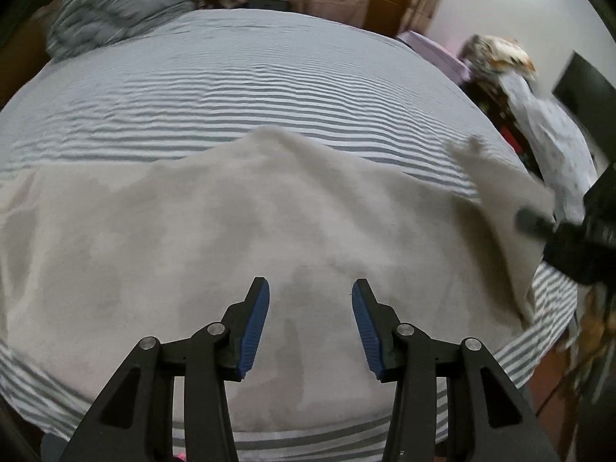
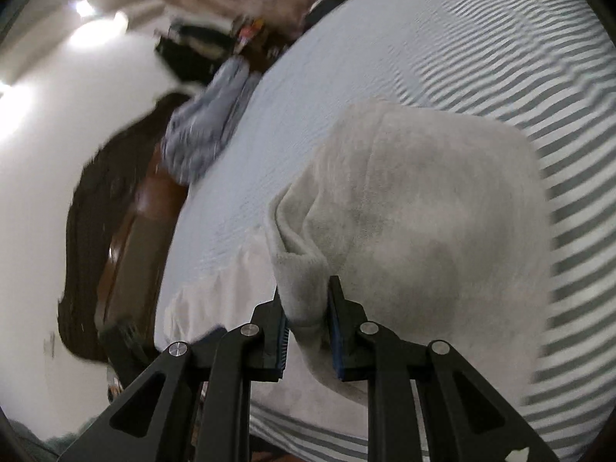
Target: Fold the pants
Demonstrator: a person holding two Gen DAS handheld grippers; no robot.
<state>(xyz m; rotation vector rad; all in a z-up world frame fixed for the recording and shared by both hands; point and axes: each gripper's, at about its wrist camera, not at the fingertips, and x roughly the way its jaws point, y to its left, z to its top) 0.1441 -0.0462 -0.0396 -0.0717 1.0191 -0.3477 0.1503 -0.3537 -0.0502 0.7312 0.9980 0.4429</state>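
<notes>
The light grey pants (image 1: 231, 231) lie spread on the striped bed (image 1: 269, 77), near its front edge. My left gripper (image 1: 310, 292) is open and empty, hovering just above the middle of the pants. My right gripper (image 2: 306, 294) is shut on a bunched edge of the pants (image 2: 404, 211) and lifts it off the bed. In the left wrist view the right gripper (image 1: 539, 227) shows at the far right, blurred, with the raised fabric hanging from it.
A crumpled grey-blue blanket (image 1: 115, 4) lies at the bed's far left corner and also shows in the right wrist view (image 2: 208, 131). A chair with patterned clothes (image 1: 539, 123) stands to the right of the bed. A wooden bed frame (image 2: 131, 238) borders the mattress.
</notes>
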